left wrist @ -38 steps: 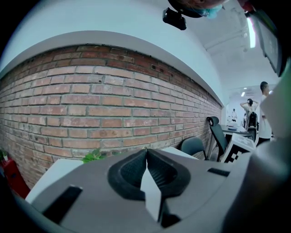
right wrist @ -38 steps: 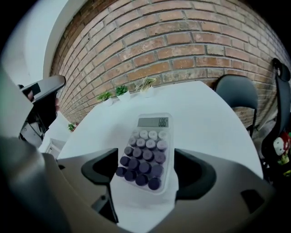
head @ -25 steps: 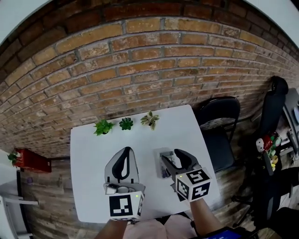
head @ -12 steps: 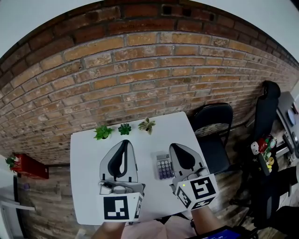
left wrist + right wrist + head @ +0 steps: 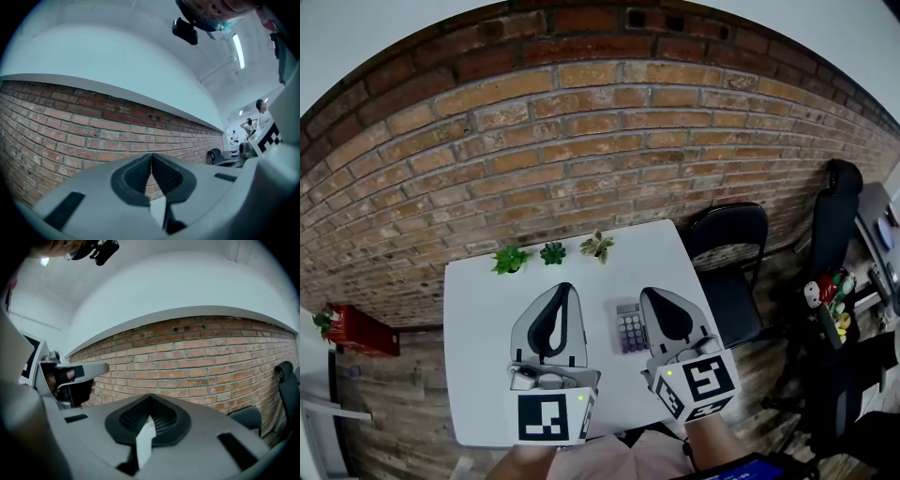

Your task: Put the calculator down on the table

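Both closed, empty: left gripper [image 5: 564, 289], right gripper [image 5: 650, 293]; calculator [image 5: 629, 329] flat on our white table [image 5: 478, 375]; brick wall [image 5: 581, 141] far, likely three potted plants [image 5: 552, 252].

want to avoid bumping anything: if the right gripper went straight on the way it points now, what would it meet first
Most likely the red brick wall: the right gripper, tongs shut and empty, points about level at it. Nothing nearer shows in that line, though depth is unclear.
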A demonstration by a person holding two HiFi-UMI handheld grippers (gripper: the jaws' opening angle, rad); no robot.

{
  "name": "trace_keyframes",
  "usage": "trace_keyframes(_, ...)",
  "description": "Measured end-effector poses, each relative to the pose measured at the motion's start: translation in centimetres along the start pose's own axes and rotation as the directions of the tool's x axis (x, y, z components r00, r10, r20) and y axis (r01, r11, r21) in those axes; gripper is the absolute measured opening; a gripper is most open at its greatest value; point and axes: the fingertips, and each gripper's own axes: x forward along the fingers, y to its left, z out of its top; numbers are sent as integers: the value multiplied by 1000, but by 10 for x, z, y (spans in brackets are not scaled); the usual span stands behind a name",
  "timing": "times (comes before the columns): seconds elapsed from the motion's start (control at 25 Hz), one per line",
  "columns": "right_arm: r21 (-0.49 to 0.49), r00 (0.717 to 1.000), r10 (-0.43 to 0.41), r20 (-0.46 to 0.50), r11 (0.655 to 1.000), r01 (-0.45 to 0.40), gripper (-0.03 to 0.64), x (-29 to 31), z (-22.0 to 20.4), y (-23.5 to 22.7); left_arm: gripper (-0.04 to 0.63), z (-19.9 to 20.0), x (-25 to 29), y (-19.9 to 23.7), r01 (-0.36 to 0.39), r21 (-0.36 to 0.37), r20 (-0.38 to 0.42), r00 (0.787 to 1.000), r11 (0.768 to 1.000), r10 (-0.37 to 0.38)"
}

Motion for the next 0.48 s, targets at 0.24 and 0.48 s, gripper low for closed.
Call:
trace_keyframes(0.24,1,1000,-3,1,1000,3,-2,-2,0,1,12,-2,-2,-3,5,-4,-4,1000,1000,-5)
trace_keyframes(0.48,4,1000,-13,-4,1000,13,-2,-4,-1,-3,12,-4,0,-7,12,-8,-5,1000,1000,-12)
